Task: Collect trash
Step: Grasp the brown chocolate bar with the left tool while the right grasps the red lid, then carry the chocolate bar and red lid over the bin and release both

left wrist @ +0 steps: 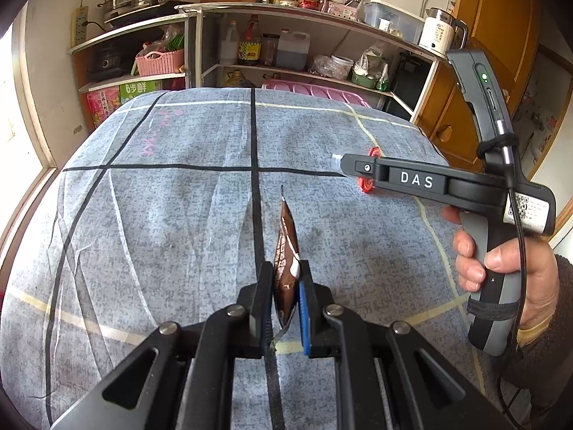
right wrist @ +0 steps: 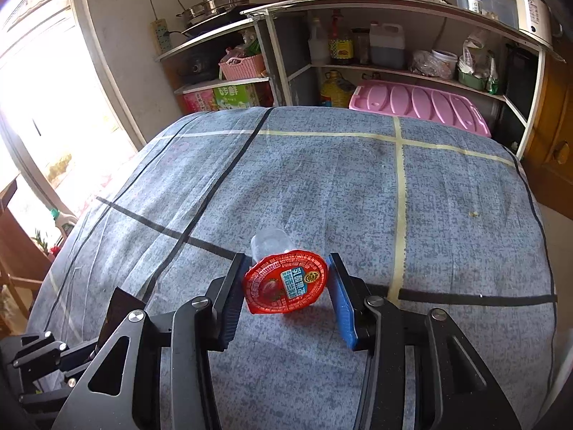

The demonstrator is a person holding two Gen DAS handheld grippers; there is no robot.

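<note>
My left gripper [left wrist: 284,279] is shut on a brown snack wrapper [left wrist: 286,247], held upright above the blue-grey cloth [left wrist: 161,215]; the wrapper also shows at the lower left of the right wrist view [right wrist: 118,308]. My right gripper [right wrist: 286,286] is shut on a small clear jelly cup with a red foil lid [right wrist: 286,283], lid facing the camera, held over the cloth [right wrist: 447,215]. In the left wrist view the right gripper [left wrist: 338,163] comes in from the right, the red lid [left wrist: 370,170] showing behind its finger.
Behind the cloth-covered table stand shelves [left wrist: 304,71] with bottles, jugs, bags and a pink basket [left wrist: 159,61]. A pink plastic lid [right wrist: 419,104] lies at the table's far edge. A wooden cabinet [left wrist: 501,53] stands at right, a bright window [right wrist: 43,125] at left.
</note>
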